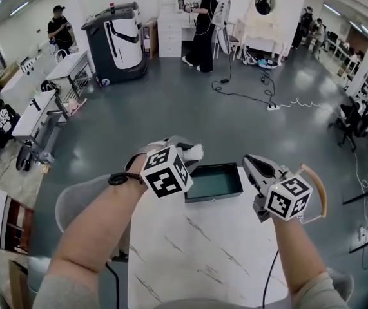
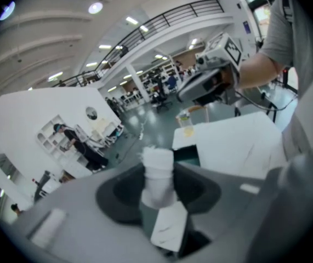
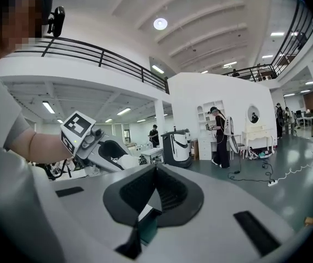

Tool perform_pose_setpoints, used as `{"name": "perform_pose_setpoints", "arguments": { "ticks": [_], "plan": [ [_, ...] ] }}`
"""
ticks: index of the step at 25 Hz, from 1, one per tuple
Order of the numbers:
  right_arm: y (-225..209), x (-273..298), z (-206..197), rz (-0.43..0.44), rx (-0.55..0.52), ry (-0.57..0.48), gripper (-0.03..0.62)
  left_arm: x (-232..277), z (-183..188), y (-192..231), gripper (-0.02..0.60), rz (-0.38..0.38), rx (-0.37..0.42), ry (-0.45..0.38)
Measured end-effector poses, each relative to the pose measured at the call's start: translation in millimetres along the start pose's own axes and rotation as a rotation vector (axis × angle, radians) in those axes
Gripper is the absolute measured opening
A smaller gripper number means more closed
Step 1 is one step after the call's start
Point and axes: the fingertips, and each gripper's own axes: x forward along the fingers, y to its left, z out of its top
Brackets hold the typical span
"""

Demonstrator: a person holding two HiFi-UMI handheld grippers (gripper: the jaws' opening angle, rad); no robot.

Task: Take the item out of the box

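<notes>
My left gripper is shut on a white rolled item, lifted above and to the left of the dark teal box at the far edge of the white marble table. In the left gripper view the white roll stands between the jaws, with the box below it. My right gripper hovers at the box's right end; in the right gripper view its tips meet with nothing between them. That view also shows the left gripper and the roll.
Grey floor surrounds the table. A dark and white machine and a standing person are far ahead, and desks line the left. A cable with a power strip lies on the floor.
</notes>
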Motion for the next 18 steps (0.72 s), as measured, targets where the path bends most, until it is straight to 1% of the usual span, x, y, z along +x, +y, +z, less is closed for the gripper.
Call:
{"name": "perform_pose_setpoints", "arguments": {
  "ticks": [10,14,18],
  "plan": [
    [45.1,-9.1,58.0,-0.02,-0.036,-0.067,0.008,-87.9,26.8,22.2,0.164,0.072,0.001,-0.098],
    [69.5,-14.4,79.4,-0.026,-0.053,-0.095,0.008,-126.0,34.4,24.1,0.164,0.089,-0.009,-0.146],
    [91.0,-22.4,102.6,-0.029,-0.075,-0.121,0.008,-160.1,42.0,23.4,0.164,0.11,0.003,-0.17]
  ]
}}
